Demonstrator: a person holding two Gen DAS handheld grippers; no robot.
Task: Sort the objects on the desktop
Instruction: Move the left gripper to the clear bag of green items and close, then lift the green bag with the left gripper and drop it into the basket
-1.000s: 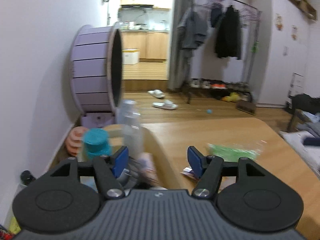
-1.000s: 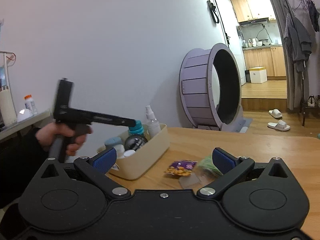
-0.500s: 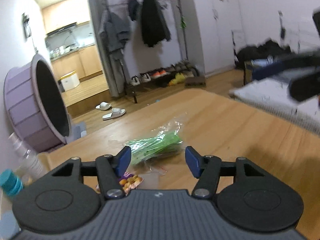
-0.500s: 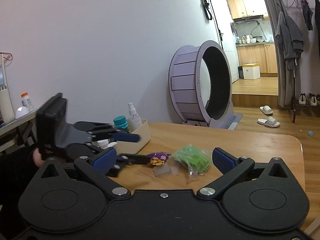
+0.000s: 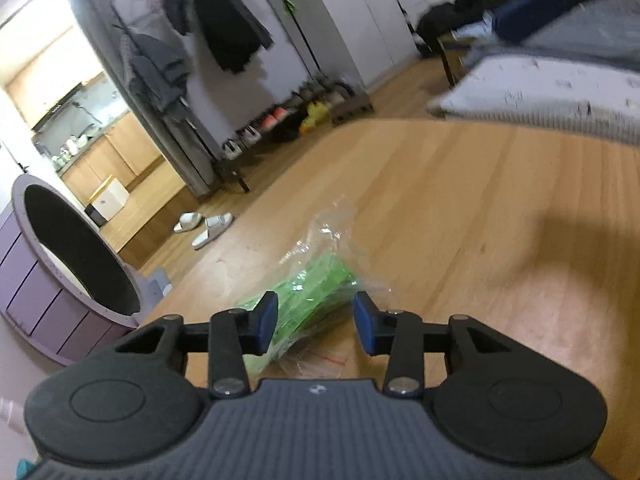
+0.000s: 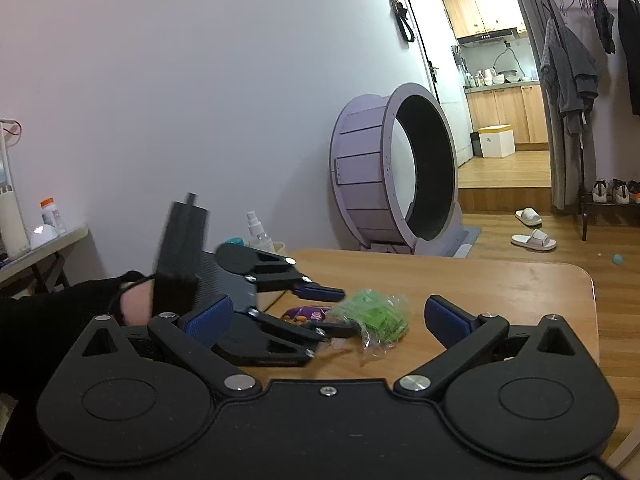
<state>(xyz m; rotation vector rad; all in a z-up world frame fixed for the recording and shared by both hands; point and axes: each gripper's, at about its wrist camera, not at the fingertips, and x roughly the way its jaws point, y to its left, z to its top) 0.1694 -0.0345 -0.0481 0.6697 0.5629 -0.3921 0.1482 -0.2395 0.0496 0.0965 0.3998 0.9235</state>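
**Sorting partly done: bin filled, packets still on the table**

Lower left of the right wrist view: a sleeved hand [image 6: 134,306] gripping the left gripper [image 6: 340,312], rolled on its side and reaching toward mid-frame. Just behind it, left of centre, a beige bin [image 6: 276,247] already holding a spray bottle [image 6: 258,230] and something teal; the rest of its contents hidden behind the gripper. Judged from that, part of the sort finished.

Centre of the same view: a purple packet [image 6: 306,314] and a green bag [image 6: 374,316] lying on the wooden table [image 6: 500,280], touching or nearly so, both outside the bin. Still to be sorted, by the look of it.

In the left wrist view, lower centre: green bag [image 5: 316,292] between the blue pads [image 5: 266,322], jaws closing around it, pads seemingly not yet pressing; contact hard to confirm through the crinkled plastic. Likely the step in hand: taking this bag.

Bottom of the right wrist view: right gripper [image 6: 326,320] spread wide, grasping nothing, hovering over the near table edge, level with the bag.
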